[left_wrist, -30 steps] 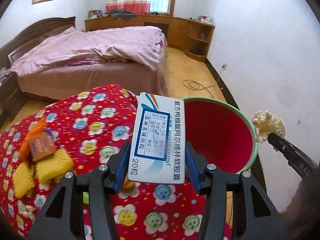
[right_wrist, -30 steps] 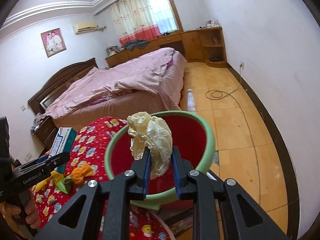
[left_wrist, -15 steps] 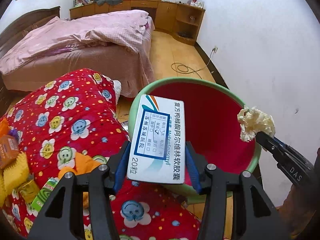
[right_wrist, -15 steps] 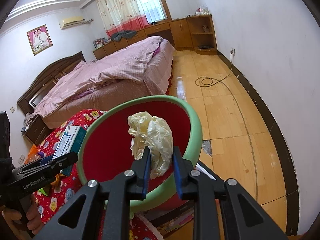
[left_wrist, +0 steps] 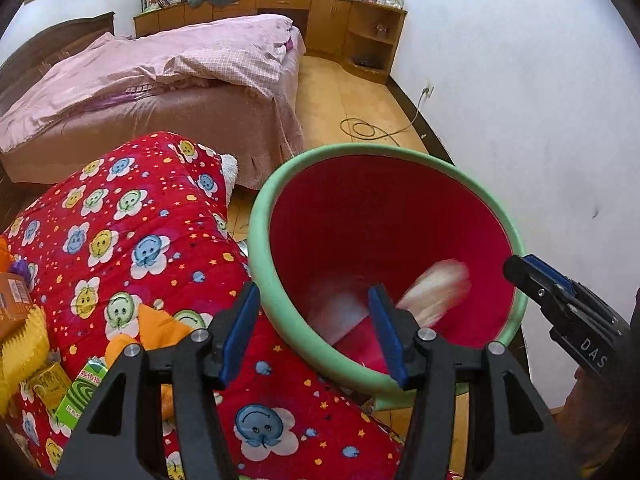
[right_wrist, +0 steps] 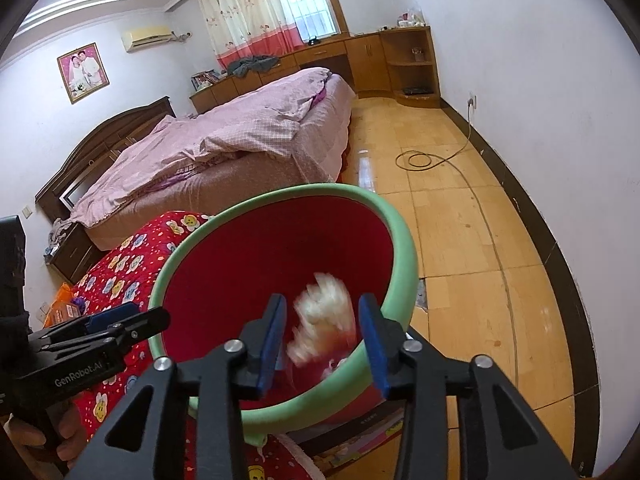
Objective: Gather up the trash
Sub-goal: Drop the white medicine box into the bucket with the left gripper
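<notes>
A red bin with a green rim (left_wrist: 276, 200) (right_wrist: 404, 240) stands beside the red flowered quilt. My left gripper (left_wrist: 314, 330) is open and empty over the bin's near rim. A blurred white medicine box (left_wrist: 340, 312) drops inside the bin. My right gripper (right_wrist: 322, 338) is open over the bin. A blurred crumpled cream bag (right_wrist: 324, 316) falls between its fingers into the bin; it also shows in the left wrist view (left_wrist: 436, 286). The right gripper also shows in the left wrist view (left_wrist: 516, 266), and the left one in the right wrist view (right_wrist: 160, 316).
More trash lies on the red quilt (left_wrist: 132, 240): yellow wrappers (left_wrist: 20, 352), an orange wrapper (left_wrist: 156, 324), a green carton (left_wrist: 82, 386), an orange box (left_wrist: 14, 300). A bed with pink covers (left_wrist: 160, 64) stands behind. A cable (right_wrist: 420, 158) lies on the wooden floor by the white wall.
Both grippers have opened over the bin. The medicine box has left my left gripper and the cream bag has left my right gripper; both are falling into the bin.
</notes>
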Motion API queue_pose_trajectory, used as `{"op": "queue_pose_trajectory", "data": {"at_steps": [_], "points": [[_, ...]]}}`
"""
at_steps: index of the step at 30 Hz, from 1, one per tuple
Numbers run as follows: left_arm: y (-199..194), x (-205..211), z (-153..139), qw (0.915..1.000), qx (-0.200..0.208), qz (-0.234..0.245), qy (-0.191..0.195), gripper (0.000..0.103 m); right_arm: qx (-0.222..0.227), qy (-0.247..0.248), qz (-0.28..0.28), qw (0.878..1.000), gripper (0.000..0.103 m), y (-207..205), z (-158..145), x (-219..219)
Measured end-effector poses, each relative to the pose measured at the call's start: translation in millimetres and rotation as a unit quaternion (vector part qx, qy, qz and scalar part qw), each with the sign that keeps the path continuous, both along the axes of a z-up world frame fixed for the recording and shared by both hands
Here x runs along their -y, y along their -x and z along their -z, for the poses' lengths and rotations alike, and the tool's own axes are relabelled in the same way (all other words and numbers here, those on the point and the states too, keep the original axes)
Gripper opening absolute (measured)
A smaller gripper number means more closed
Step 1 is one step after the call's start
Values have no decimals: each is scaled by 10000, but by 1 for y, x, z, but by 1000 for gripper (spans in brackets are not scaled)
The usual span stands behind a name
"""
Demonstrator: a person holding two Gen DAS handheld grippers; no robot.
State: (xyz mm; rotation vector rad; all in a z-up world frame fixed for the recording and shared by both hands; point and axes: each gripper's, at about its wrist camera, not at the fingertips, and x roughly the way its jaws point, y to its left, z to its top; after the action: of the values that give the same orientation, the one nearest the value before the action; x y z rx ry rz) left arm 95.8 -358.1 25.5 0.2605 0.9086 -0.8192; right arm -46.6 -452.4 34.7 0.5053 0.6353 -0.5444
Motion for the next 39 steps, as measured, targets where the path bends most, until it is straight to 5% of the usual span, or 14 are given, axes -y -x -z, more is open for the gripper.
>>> {"op": "queue_pose_trajectory", "data": {"at_steps": [23, 39], "points": [[25, -105, -43, 9960, 103, -790, 408, 57, 620, 134, -255, 9977, 60, 35, -50, -65], [5, -213, -43, 9804, 117, -1911, 462, 57, 526, 93, -806, 9953, 64, 9, -54, -122]]}}
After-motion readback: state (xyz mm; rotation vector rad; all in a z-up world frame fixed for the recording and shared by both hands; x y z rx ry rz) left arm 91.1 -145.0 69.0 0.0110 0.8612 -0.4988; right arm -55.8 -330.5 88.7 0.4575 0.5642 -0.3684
